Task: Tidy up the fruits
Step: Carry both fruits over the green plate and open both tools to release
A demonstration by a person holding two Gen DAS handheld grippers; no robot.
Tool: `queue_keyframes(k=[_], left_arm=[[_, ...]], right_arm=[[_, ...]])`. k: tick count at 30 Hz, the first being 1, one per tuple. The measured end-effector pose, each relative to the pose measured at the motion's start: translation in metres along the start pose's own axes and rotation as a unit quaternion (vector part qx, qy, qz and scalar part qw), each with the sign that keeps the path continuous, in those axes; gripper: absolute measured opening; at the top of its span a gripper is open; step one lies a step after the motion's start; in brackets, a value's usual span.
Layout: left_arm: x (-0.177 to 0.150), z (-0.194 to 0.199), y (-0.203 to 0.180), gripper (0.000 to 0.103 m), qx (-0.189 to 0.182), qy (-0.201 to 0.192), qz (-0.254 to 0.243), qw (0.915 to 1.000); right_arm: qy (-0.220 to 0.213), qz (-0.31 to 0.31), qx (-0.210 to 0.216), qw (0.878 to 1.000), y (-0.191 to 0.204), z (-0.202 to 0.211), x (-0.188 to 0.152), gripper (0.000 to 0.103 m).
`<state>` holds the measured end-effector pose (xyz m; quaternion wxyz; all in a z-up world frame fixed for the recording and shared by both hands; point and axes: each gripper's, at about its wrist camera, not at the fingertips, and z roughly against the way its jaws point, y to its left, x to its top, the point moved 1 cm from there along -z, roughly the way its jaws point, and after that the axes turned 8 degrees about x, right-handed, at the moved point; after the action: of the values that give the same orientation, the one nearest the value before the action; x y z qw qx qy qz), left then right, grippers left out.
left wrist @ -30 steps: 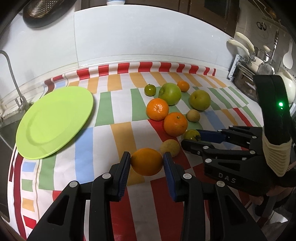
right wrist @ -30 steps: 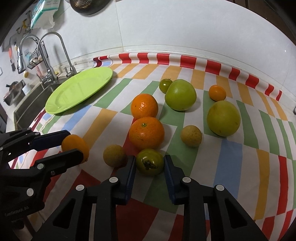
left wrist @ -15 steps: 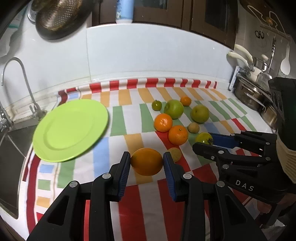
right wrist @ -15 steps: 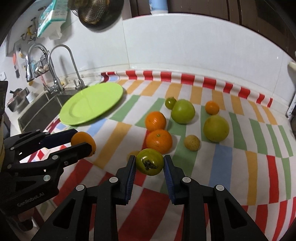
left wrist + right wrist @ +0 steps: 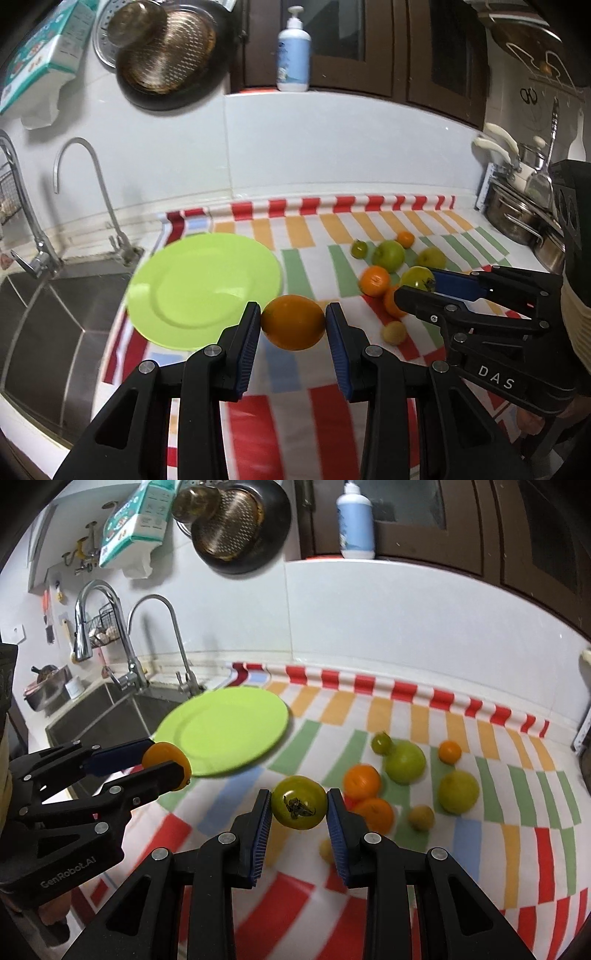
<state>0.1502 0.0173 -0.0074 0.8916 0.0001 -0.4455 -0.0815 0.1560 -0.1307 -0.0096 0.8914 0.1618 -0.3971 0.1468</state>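
My left gripper (image 5: 293, 326) is shut on an orange (image 5: 293, 322) and holds it in the air just right of the lime-green plate (image 5: 192, 284). My right gripper (image 5: 299, 808) is shut on a green tomato (image 5: 299, 801), also lifted above the striped cloth (image 5: 517, 812). In the right wrist view the left gripper (image 5: 162, 760) with the orange sits at the plate's (image 5: 229, 727) near edge. In the left wrist view the right gripper (image 5: 417, 284) holds the tomato (image 5: 417, 278) over the fruit pile.
Several fruits stay on the cloth: oranges (image 5: 362, 781), a green apple (image 5: 406, 762), a yellow-green pear (image 5: 458, 792), small brown fruits (image 5: 421, 816). A sink (image 5: 40, 314) with taps lies left of the plate. Pots (image 5: 517, 218) stand at the far right.
Both grippers have risen well above the cloth with their fruits and moved left toward the plate. The fruits left on the cloth have not moved.
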Motion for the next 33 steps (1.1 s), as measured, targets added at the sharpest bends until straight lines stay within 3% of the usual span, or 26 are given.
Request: queue_keyframes(k=[8,18,33], left_arm=[[0.019,-0.005,0.045,0.036,0.015,-0.018,-0.003,0.9997],[0.04,-0.04,0.097,0.036,0.018,-0.014,-0.005,0.9997],[0.047,-0.138,0.14,0.036,-0.004,0.037,-0.008,0.9993]], right_arm=[[-0.016,0.007,0.008,1.0,0.03,-0.026,0.029,0.031],[-0.024,-0.001,0.006,1.0,0.061,-0.071,0.067,0.031],[0.032,-0.029,-0.013,0.999,0.063,-0.168,0.09,0.031]])
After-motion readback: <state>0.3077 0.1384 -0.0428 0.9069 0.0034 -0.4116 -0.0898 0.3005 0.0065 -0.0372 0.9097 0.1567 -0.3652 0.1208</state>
